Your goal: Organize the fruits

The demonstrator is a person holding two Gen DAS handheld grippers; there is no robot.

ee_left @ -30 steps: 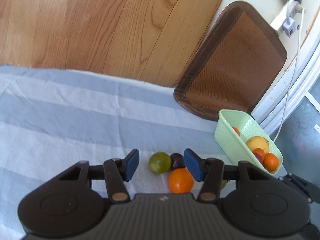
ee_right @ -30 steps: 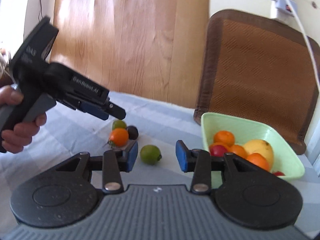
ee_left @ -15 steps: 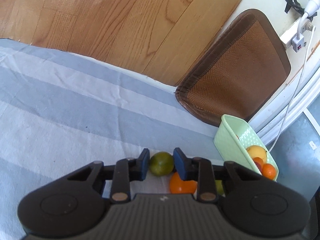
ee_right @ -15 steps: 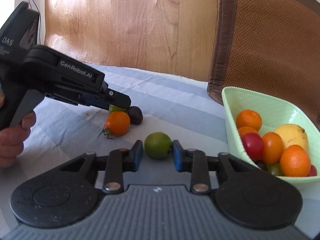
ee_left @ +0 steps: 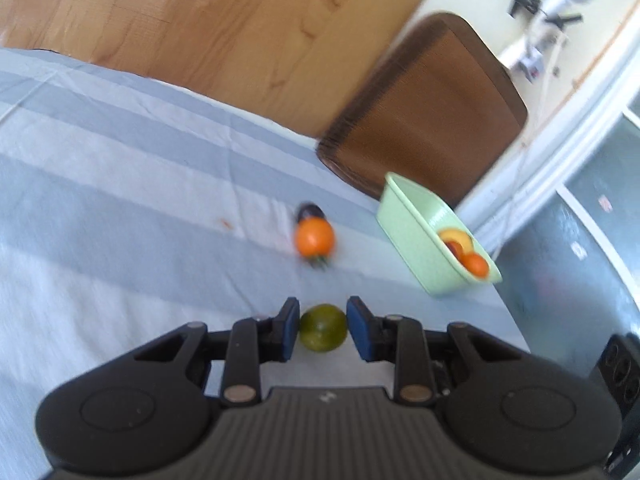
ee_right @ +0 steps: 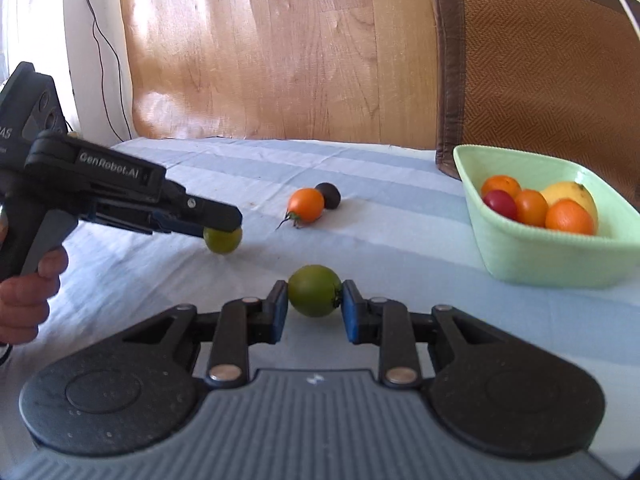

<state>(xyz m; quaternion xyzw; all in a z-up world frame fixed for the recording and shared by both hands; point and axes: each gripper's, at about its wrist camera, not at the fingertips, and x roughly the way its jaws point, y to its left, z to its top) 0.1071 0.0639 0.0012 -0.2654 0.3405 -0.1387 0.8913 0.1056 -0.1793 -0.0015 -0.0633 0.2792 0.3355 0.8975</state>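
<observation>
- Big change from a second ago: both claws have just been closing, and each now has a fruit between its pads. The left claw [ee_left: 323, 327] has pulled away from the little pile, so the round orange tomato with a green stem [ee_left: 314, 239] and the small dark purple fruit [ee_left: 310, 211] now sit well ahead of it.
- Left claw is pinched tight on a small round dull-green fruit [ee_left: 323, 328]; in the right wrist view that fruit [ee_right: 223, 239] looks just off the bench [ee_right: 400, 240] or barely touching, can't say which.
- Right claw [ee_right: 315, 307] is clamped on a second round green tomato [ee_right: 314, 290], also low over the blue-and-white striped cloth.
- The pale green plastic basket [ee_right: 532, 258] sits to the right, already holding oranges, a red tomato and a yellow fruit.
- My read: two grabs done at once, next is carrying both over to the basket. The orange and dark fruits are still loose.
- Round and smooth, so either could squirt out if squeezed off-centre.
</observation>
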